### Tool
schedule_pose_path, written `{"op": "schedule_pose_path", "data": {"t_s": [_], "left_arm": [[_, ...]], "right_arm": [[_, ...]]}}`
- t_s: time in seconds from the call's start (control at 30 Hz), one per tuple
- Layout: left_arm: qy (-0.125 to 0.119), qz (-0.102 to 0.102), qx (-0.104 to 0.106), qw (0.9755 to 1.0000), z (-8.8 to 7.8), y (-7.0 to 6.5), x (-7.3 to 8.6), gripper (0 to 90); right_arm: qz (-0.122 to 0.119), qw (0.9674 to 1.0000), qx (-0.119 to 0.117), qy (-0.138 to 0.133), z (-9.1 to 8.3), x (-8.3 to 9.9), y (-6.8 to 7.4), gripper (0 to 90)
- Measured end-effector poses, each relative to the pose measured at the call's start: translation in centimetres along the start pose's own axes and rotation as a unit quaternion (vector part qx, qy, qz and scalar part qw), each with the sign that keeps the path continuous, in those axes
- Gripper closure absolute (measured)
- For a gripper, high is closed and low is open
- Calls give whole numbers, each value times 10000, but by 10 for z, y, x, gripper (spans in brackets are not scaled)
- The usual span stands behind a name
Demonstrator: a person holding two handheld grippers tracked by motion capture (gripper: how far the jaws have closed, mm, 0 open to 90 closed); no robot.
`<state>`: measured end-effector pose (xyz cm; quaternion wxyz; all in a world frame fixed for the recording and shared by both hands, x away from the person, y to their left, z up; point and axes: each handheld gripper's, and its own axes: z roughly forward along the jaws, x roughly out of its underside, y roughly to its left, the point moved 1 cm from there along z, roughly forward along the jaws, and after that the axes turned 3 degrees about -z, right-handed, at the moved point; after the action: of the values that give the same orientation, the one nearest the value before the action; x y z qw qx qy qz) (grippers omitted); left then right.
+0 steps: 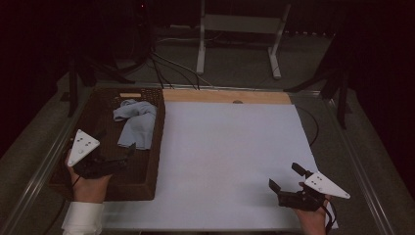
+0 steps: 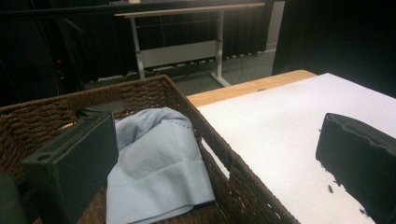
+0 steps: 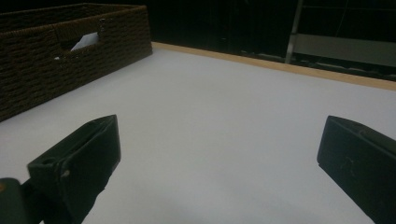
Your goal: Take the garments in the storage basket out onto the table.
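High view: left tongs [image 1: 128,152] spread over basket [image 1: 155,147], centre left, near soft, light blue cloth [image 1: 137,122]. Pinch a raised fold. Right tongs [image 1: 284,177] spread, lower right.

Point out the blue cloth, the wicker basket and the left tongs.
blue cloth [image 1: 137,122], high view, middle of the crumpled fabric.
wicker basket [image 1: 157,147], high view, its right wall.
left tongs [image 1: 128,152], high view, midway between the open tips above the basket.

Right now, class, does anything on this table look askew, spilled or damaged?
Nothing stands out. The pale blue cloth lies crumpled but wholly inside the wicker basket, which sits square beside the white sheet. Nothing looks spilled or damaged.
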<state>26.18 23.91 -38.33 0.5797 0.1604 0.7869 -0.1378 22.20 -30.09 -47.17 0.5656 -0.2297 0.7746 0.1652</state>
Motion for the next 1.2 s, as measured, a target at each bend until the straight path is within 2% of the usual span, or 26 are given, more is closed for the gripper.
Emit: {"op": "schedule_pose_path", "data": {"t_s": [0.33, 0.5, 0.67, 0.93, 1.2], "left_arm": [[88, 0, 52, 9999, 11, 4, -6, 2], [145, 112, 27, 9998, 16, 4, -10, 3], [159, 120, 111, 9997, 22, 6, -13, 3], [154, 7, 133, 9998, 30, 13, -13, 3], [176, 84, 84, 9998, 36, 17, -14, 7]], "right_arm": [[20, 10000, 1, -9, 0, 0, 0, 0], [15, 10000, -5, -2, 0, 0, 0, 0], [5, 10000, -7, -3, 0, 0, 1, 0], [13, 10000, -3, -11, 0, 0, 0, 0], [-3, 10000, -8, 1, 0, 0, 1, 0]]}}
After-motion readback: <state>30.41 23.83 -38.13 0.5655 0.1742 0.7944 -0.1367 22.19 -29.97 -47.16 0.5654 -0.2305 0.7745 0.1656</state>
